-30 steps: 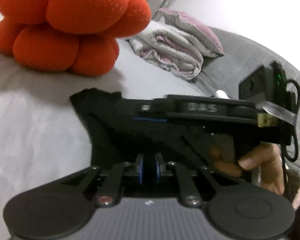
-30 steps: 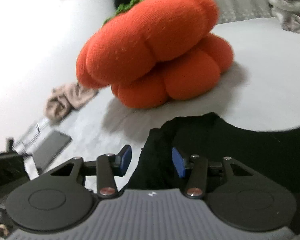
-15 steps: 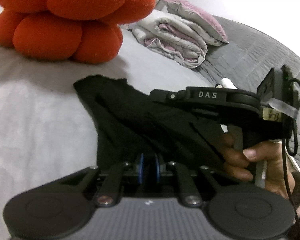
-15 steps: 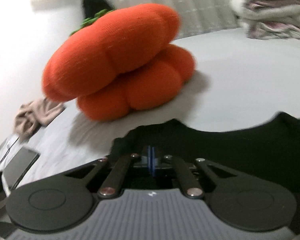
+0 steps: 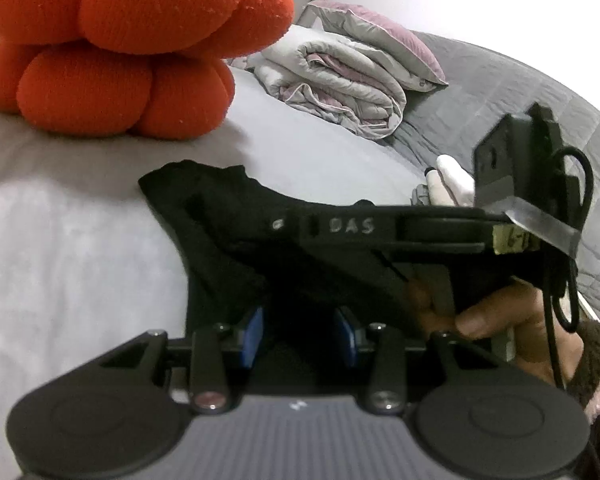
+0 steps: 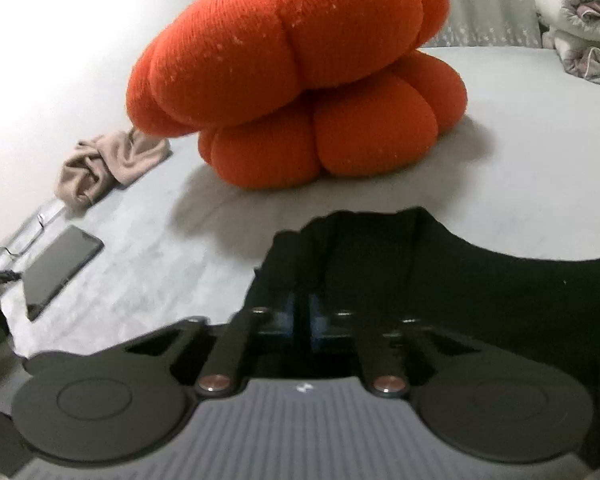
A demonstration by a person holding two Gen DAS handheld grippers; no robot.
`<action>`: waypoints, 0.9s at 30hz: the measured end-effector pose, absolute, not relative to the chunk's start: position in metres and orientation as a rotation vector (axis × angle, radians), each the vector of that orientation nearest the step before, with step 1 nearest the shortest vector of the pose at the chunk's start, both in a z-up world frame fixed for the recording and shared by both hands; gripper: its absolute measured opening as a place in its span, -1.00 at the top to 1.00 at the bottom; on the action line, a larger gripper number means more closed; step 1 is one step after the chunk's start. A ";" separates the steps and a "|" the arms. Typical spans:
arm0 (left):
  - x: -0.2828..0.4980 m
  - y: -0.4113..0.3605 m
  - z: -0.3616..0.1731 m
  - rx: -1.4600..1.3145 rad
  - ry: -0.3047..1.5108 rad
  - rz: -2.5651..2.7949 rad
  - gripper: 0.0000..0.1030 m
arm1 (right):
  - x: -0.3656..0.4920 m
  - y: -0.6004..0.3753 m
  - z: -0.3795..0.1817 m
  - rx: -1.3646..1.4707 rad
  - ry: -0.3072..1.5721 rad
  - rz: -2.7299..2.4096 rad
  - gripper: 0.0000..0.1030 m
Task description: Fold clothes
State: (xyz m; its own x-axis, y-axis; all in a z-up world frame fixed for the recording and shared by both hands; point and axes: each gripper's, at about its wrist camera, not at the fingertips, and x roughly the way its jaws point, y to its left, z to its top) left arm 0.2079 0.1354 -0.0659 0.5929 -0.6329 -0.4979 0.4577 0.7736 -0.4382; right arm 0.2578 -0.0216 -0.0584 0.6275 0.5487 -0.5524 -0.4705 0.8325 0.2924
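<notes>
so the left gripper (image 5: pixel 300 330) has its jaws opening with the black garment (image 5: pixel 228 240) loose between them; right gripper (image 6: pixel 303 318) is pinched tight on that same cloth, which lies on the grey bed (image 5: pixel 60 248) just in front of the orange pumpkin cushion (image 6: pixel 300 76)

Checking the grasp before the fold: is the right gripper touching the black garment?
Touching. In the right wrist view the right gripper has its blue pads shut together with the black garment pinched between them.

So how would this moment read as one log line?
left gripper: opening over black garment | right gripper: shut on black garment | surface: grey bed
</notes>
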 end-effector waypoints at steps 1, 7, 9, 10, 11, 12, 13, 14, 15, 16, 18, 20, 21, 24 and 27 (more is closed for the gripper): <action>0.208 0.135 -0.066 -0.275 0.685 -0.644 0.21 | 0.255 -0.026 -0.058 0.142 0.659 0.566 0.92; 0.207 0.135 -0.067 -0.250 0.683 -0.657 0.21 | 0.247 -0.068 -0.058 0.345 0.612 0.402 0.94; 0.206 0.132 -0.066 -0.231 0.674 -0.661 0.20 | 0.245 -0.079 -0.060 0.401 0.611 0.349 0.93; 0.204 0.129 -0.064 -0.215 0.660 -0.669 0.20 | 0.245 -0.084 -0.061 0.433 0.611 0.340 0.93; 0.203 0.126 -0.063 -0.198 0.646 -0.676 0.20 | 0.245 -0.089 -0.062 0.466 0.611 0.334 0.94; 0.201 0.123 -0.061 -0.182 0.632 -0.684 0.20 | 0.245 -0.094 -0.062 0.498 0.609 0.333 0.94; 0.199 0.119 -0.060 -0.164 0.619 -0.691 0.20 | 0.244 -0.098 -0.063 0.525 0.605 0.333 0.94; 0.197 0.114 -0.059 -0.139 0.608 -0.699 0.20 | 0.243 -0.101 -0.064 0.554 0.595 0.331 0.94; 0.196 0.108 -0.059 -0.113 0.597 -0.706 0.20 | 0.240 -0.105 -0.065 0.582 0.581 0.330 0.94; 0.194 0.103 -0.059 -0.085 0.588 -0.710 0.20 | 0.238 -0.108 -0.067 0.608 0.566 0.332 0.94; 0.193 0.091 -0.061 -0.009 0.595 -0.692 0.20 | 0.235 -0.115 -0.072 0.668 0.549 0.346 0.93; 0.193 0.081 -0.065 0.060 0.606 -0.664 0.22 | 0.238 -0.118 -0.076 0.701 0.565 0.355 0.92; 0.192 0.077 -0.066 0.089 0.606 -0.651 0.22 | 0.240 -0.120 -0.078 0.715 0.576 0.358 0.91; 0.192 0.072 -0.066 0.125 0.597 -0.612 0.41 | 0.242 -0.122 -0.077 0.714 0.574 0.359 0.91; 0.193 0.072 -0.065 0.133 0.589 -0.575 0.94 | 0.242 -0.124 -0.078 0.721 0.577 0.371 0.91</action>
State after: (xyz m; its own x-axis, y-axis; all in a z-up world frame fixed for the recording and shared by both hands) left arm 0.1929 0.0724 -0.0649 0.6808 -0.4736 -0.5587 0.5472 0.8359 -0.0417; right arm 0.2424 -0.1238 -0.0780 0.7833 0.5045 -0.3632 -0.1214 0.6972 0.7066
